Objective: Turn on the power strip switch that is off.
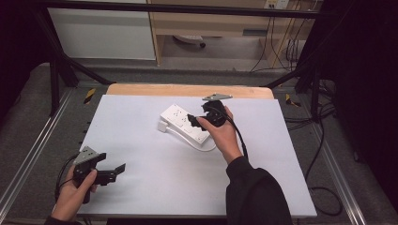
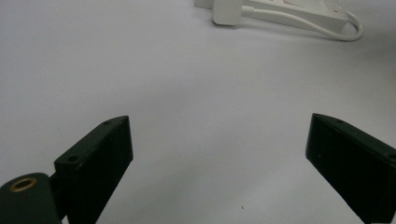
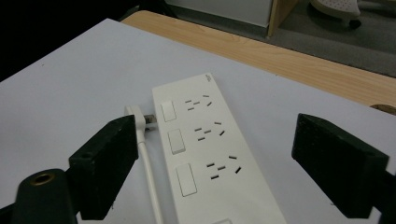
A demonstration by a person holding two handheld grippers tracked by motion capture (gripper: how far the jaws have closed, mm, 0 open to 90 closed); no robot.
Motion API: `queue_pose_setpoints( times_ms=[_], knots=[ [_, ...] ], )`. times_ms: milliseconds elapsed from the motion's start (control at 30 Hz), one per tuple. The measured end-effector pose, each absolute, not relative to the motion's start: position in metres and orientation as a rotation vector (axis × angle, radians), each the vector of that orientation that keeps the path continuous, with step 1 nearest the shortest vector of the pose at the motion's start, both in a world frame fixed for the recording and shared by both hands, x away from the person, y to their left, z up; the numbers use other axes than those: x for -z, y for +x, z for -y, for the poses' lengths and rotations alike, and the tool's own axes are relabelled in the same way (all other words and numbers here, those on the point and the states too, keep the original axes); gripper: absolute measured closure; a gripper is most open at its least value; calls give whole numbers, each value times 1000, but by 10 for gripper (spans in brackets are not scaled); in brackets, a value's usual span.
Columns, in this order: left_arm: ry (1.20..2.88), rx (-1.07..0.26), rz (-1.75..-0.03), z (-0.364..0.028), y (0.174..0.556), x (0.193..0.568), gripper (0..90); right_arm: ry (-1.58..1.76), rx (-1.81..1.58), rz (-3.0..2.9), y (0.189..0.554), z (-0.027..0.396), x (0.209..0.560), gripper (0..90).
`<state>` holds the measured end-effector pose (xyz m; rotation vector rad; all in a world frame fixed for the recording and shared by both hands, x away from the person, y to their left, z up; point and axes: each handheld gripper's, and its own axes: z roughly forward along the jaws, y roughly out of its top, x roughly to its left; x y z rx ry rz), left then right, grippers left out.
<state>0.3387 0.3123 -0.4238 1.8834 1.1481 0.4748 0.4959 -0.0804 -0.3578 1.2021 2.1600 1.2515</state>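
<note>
Nearest the camera in the high view, the person's left hand (image 1: pixel 70 194) holds the left claw (image 1: pixel 117 169) low over the near left corner of the white bench (image 1: pixel 155 187). Its jaws stand wide apart with nothing between them, and the left gripper view shows bare bench surface under them.

Farther in, near the middle of the bench, lies a white power strip (image 1: pixel 184 123), set at a slant, with its white cord (image 1: pixel 206 146) curling at its near right end. The right claw (image 3: pixel 215 172), held in the person's right hand (image 1: pixel 224 136), hovers just above the strip with its jaws spread wide, gripping nothing. A white plug (image 3: pixel 140 117) lies just beside the strip's left edge, its prongs pointing at the strip.
</note>
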Motion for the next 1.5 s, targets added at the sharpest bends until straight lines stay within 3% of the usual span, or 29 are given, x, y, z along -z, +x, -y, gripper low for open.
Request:
queue_pose_setpoints(
  times_ms=[433, 633, 1133, 1500],
  knots=[
    [1892, -476, -1141, -311, 339, 424, 74, 1193, -1265, -2159, 510, 70, 373, 446],
    [1891, -477, -1139, -311, 339, 424, 74, 1199, -1272, -2135, 518, 66, 382, 618],
    [1897, -479, -1132, -310, 339, 424, 74, 1166, -1276, -2153, 526, 57, 398, 843],
    [1899, -481, -1131, -310, 339, 424, 74, 1176, -1312, -2149, 528, 53, 404, 893]
  ],
)
